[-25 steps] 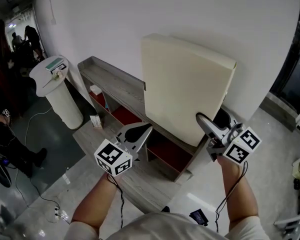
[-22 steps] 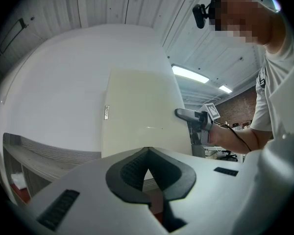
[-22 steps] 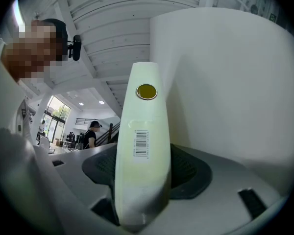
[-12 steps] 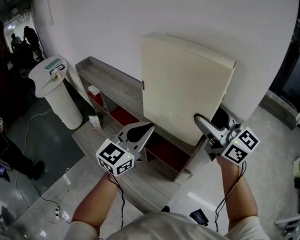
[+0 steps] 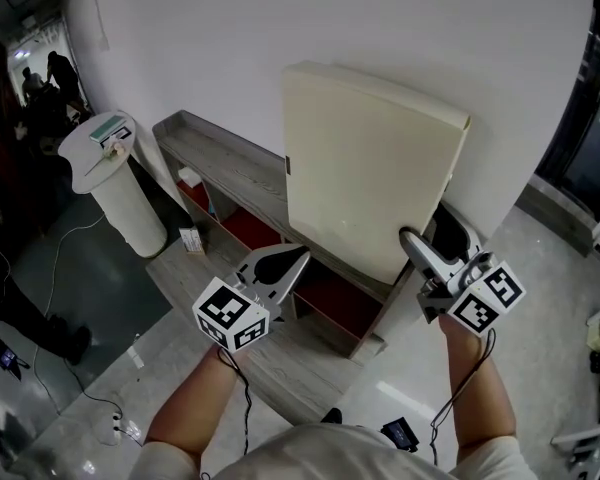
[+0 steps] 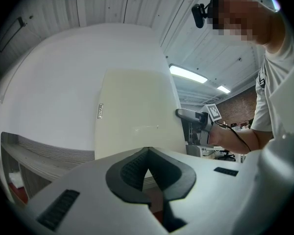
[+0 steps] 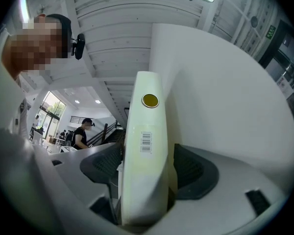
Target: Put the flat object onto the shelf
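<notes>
The flat object is a cream panel [image 5: 370, 168] standing on edge on the grey wooden shelf [image 5: 230, 183], leaning back against the white wall. My right gripper [image 5: 430, 231] straddles its lower right edge. In the right gripper view the panel [image 7: 144, 146] runs up between the jaws of the right gripper [image 7: 147, 155]; the jaws are opening and both pads stand a little off its faces. My left gripper [image 5: 285, 260] hovers in front of the shelf, shut and empty. In the left gripper view the left gripper [image 6: 147, 153] points at the panel [image 6: 134, 114].
A white cylindrical bin [image 5: 115, 173] stands left of the shelf. The shelf has red-floored lower compartments [image 5: 245, 230]. A small box [image 5: 192, 241] and cables lie on the floor. People stand at the far left. A dark item [image 5: 395, 431] lies by my feet.
The right gripper's jaws have spread wider around the panel's edge and the gripper has slid slightly right and down. The panel and the left gripper stay put.
</notes>
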{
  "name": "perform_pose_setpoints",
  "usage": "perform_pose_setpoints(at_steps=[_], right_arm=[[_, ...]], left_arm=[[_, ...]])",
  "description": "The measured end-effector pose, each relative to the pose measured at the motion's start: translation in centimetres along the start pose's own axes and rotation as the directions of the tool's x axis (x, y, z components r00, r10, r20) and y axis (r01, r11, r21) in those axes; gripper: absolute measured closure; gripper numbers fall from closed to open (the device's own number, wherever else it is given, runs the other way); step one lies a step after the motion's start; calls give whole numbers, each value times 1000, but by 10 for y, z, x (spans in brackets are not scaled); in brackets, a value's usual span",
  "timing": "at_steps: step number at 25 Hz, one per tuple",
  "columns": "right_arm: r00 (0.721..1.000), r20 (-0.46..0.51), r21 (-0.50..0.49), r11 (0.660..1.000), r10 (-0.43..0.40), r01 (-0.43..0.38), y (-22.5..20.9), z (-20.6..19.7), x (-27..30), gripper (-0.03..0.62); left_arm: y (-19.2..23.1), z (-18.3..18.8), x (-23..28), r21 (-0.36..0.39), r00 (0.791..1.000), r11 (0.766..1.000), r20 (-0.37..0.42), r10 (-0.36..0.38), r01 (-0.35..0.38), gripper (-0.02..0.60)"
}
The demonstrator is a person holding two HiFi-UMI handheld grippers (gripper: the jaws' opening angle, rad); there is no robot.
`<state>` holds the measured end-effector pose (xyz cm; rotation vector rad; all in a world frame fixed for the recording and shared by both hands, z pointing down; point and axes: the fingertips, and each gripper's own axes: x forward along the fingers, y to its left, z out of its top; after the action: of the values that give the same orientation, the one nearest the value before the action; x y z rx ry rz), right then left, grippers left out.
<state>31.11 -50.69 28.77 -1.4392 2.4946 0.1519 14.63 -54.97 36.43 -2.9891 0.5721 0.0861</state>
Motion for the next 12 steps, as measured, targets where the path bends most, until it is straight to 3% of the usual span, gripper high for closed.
perform_pose_setpoints(at_steps=[12], right_arm=[[983, -5, -51, 981, -186, 185, 43, -14, -47, 276]], left_arm=[[-26, 2, -45, 6, 1000, 1000, 6, -5, 5, 566]])
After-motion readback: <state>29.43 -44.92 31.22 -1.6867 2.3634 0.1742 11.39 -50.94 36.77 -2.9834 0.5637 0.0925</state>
